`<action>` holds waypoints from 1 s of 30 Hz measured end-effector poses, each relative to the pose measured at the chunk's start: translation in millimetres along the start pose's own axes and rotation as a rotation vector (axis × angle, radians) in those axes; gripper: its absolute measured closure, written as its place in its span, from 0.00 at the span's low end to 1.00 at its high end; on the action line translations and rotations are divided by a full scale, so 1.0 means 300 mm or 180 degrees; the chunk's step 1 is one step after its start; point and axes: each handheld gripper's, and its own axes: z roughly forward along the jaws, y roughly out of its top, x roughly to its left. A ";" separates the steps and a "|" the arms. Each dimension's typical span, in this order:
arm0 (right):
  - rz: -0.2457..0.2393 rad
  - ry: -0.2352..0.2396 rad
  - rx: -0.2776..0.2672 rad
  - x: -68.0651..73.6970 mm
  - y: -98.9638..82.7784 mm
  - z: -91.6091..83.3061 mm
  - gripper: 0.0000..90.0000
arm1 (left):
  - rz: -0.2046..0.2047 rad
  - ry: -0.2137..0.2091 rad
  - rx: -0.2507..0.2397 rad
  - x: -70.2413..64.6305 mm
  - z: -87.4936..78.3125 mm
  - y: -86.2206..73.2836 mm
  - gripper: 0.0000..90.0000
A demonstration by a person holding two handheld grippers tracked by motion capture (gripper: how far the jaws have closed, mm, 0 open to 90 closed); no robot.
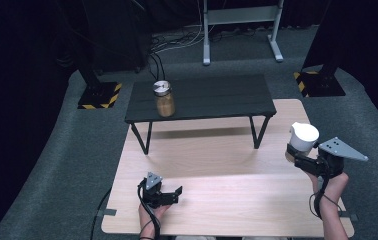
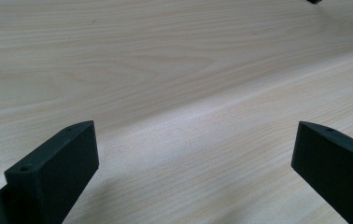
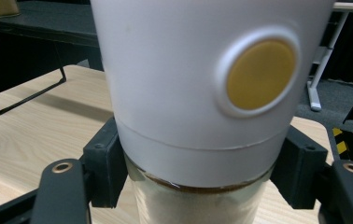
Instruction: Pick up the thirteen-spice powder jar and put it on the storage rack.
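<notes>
High view: light wooden counter (image 1: pixel 227 200), with a low black table (image 1: pixel 212 97) standing across its far edge. Item one, my right tool (image 1: pixel 299 155), at the counter's right edge, closed on a container with a white cap (image 1: pixel 304 136); the container is held clear above the counter surface, upright or nearly so. Right gripper view: the two black jaws press on either side of the container just below the white cap, at the top of a clear body (image 3: pixel 198 205) holding a pale granular fill; a round yellow disc (image 3: pixel 261 74) is set into the cap's side. Item two, my left tool (image 1: pixel 169 195), near the counter's near edge, left of centre; left gripper view shows its jaws standing wide apart with bare wood between them, nothing held. Item three, a jar with a metal lid (image 1: pixel 164 98) and brownish contents, on the left part of the black table, well apart from both tools. Step in hand, as I judge it: carrying the capped container after pick-up. Next move likely calls for a steady, level carry toward the black table, keeping the grip firm below the cap, since the smooth body could slip; the left tool is free to assist.
</notes>
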 end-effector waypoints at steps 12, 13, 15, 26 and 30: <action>0.0071 0.0034 -0.0040 -0.011 0.047 -0.003 0.33 | 0.0015 0.0000 0.0002 0.000 0.000 0.000 0.01; 0.0068 0.0046 -0.0047 -0.013 0.056 -0.002 0.33 | 0.0016 0.0001 0.0002 0.000 0.000 0.000 0.01; 0.0073 0.0050 -0.0051 -0.013 0.062 -0.003 0.33 | 0.0017 -0.0003 0.0009 0.000 0.000 0.002 0.01; 0.0049 0.0100 -0.0068 -0.016 0.122 0.001 0.33 | 0.0018 -0.0004 -0.0002 0.000 0.000 0.000 0.01; 0.0039 0.0115 -0.0086 -0.014 0.142 0.004 0.33 | 0.0020 -0.0007 -0.0001 0.000 0.000 0.000 0.01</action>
